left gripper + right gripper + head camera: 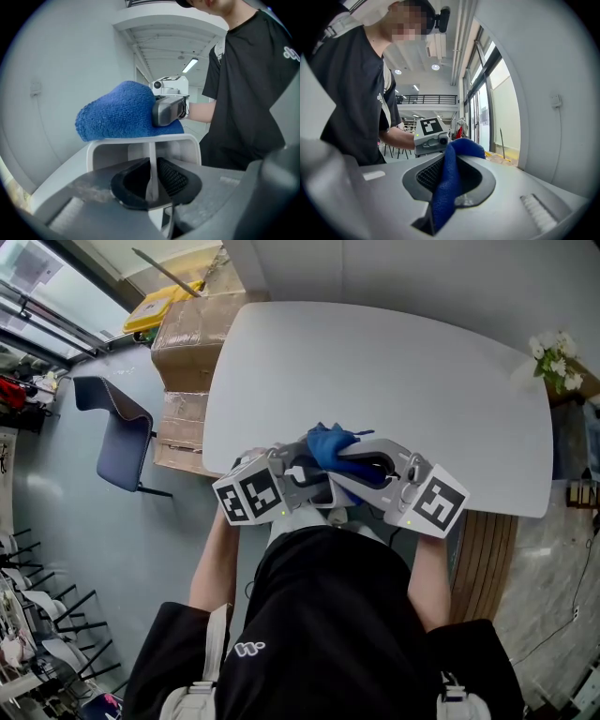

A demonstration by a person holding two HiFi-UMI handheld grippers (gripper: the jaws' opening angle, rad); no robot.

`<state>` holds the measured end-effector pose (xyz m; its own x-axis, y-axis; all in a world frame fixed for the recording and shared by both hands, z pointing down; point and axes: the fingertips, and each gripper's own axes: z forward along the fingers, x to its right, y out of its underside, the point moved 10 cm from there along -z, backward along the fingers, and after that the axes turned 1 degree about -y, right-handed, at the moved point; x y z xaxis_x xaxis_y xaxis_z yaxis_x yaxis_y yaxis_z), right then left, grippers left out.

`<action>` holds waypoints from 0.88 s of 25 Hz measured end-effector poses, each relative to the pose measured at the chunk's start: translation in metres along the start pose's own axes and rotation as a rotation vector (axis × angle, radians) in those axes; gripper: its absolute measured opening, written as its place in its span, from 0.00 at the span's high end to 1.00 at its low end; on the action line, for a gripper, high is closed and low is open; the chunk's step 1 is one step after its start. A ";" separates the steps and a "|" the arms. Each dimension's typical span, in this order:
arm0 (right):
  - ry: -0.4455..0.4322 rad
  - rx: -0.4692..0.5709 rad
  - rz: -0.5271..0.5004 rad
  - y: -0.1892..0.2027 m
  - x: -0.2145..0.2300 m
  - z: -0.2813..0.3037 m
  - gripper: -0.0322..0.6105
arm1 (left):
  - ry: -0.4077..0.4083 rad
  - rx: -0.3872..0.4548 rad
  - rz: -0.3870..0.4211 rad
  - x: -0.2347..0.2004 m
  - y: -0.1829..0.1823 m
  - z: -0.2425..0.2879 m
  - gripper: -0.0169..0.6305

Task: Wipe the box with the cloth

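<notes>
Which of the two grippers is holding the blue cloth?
The right gripper: its jaws are shut on the blue cloth, whereas the left gripper clamps a thin wall of the white box instead.

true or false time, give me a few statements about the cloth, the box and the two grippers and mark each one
1. The right gripper is shut on the blue cloth. True.
2. The left gripper is open and empty. False: its fingers clamp a thin wall of the white box.
3. The cloth lies over the box's upper rim. True.
4. The chair stands on the table. False: it stands on the floor beside the table.
</notes>
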<state>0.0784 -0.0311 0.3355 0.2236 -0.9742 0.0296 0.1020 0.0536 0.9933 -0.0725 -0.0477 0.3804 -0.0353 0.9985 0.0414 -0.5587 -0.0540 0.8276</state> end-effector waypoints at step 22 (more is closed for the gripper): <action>-0.127 0.080 0.117 0.003 0.035 -0.015 0.86 | 0.303 0.213 0.020 0.030 -0.020 -0.015 0.88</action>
<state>0.1005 -0.0617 0.3377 0.1043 -0.9825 0.1542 0.0039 0.1555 0.9878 -0.0747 -0.0165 0.3572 -0.3062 0.9484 -0.0822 -0.3716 -0.0396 0.9276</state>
